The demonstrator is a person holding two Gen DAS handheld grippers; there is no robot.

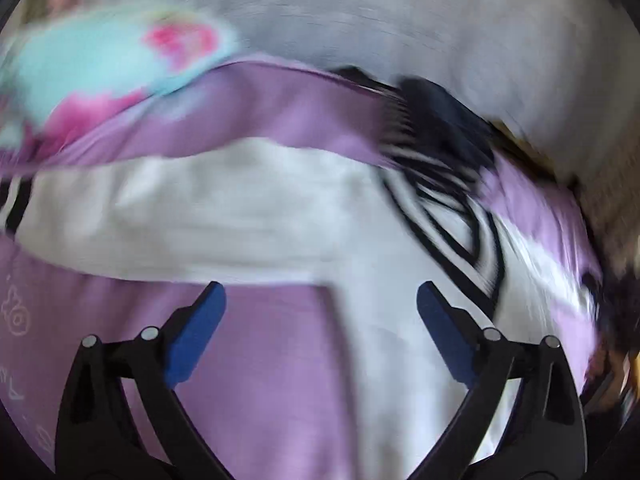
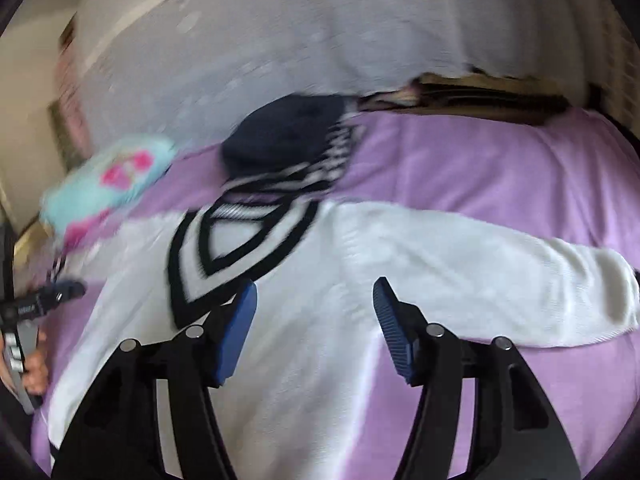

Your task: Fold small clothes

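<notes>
— Lilac bedding (image 1: 260, 380) fills most of the left wrist view, with a pale grey sheet (image 1: 400, 20) behind it. What lies on it?

— A white sweater (image 1: 224, 216) with a black-trimmed V-neck, spread flat on the lilac cover. Its collar sits to the right, against a dark navy striped garment (image 1: 436, 120). A turquoise cloth with pink blotches (image 1: 100, 64) lies at the far left edge. Everything is smeared by motion blur.

— And the left gripper (image 1: 320, 292)?

— Spread wide, blue pads apart, nothing between them. It hangs over the lower edge of the sweater, where white meets lilac.

— Now the right wrist view.

— Same bed: lilac cover (image 2: 480, 168) in front, grey sheet (image 2: 280, 40) beyond, a cream wall at the far left. A brown and tan object (image 2: 480, 96) lies along the seam between the two, too blurred to name. The white sweater (image 2: 320, 320) stretches one sleeve to the right. The navy garment (image 2: 288, 132) touches its collar; the turquoise cloth (image 2: 108, 184) sits left of that.

— The right gripper (image 2: 316, 292)?

— Parted, with nothing pinched, over the sweater's chest. At the far left edge, a hand (image 2: 34, 368) holds the left gripper's handle.
</notes>
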